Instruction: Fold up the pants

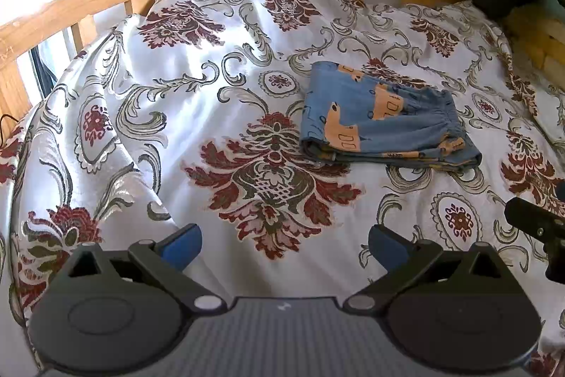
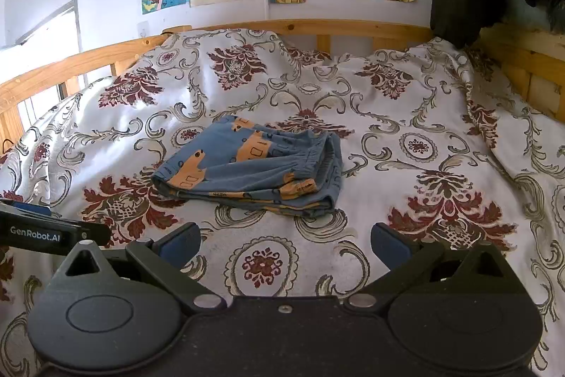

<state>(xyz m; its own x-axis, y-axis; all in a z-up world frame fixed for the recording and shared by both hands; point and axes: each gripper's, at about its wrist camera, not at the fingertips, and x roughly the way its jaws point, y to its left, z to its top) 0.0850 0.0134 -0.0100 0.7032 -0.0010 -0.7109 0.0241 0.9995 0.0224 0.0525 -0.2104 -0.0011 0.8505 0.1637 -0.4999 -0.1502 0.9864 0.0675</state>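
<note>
In the left wrist view, I am holding my left tongs [image 1: 284, 244] wide open and empty at the bottom of the frame, while the soft blue pants [image 1: 383, 124] are lying folded right of center on the patterned bed [image 1: 141, 136], long axis running left to right. In the right wrist view, my right tongs [image 2: 285, 244] are gaping empty too, the pants [image 2: 254, 172] sitting just above them near center, seemingly nearer this side.
</note>
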